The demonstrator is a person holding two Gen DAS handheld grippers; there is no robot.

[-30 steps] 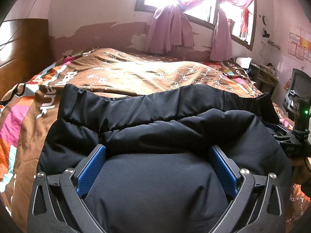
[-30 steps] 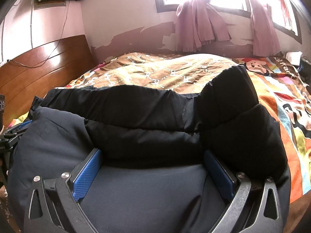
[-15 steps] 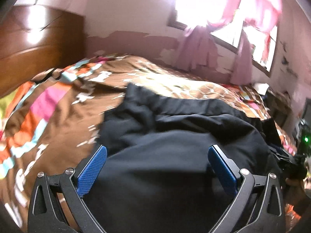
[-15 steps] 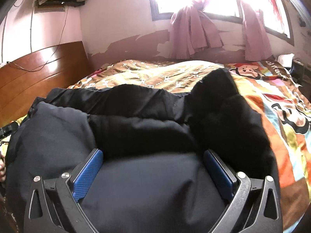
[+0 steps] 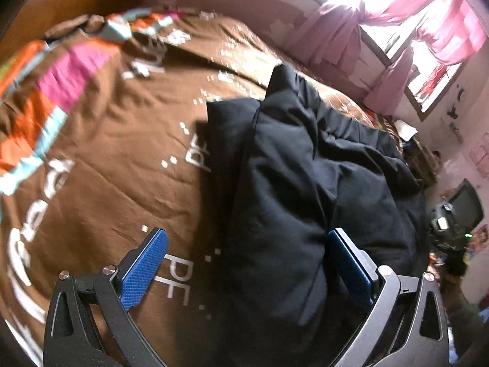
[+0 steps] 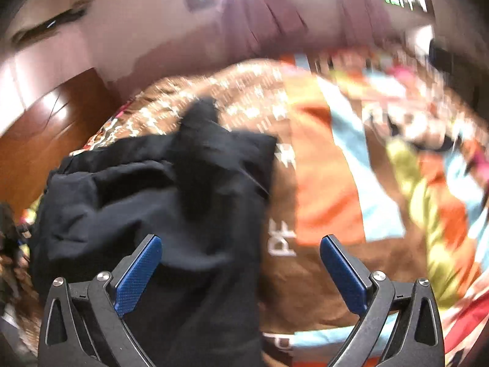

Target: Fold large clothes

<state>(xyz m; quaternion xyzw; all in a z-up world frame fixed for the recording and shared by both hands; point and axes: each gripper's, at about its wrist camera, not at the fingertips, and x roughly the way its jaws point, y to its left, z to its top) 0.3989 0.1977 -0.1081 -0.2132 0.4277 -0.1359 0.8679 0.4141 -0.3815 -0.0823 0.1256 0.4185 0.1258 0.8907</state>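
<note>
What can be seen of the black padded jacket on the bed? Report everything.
The black padded jacket is a puffy, matte, quilted-looking garment, bunched into a thick, creased bundle on the brown patterned bedspread. One end pokes up toward the window. Both the left gripper and right gripper are open over its near end, gripping nothing.
</note>
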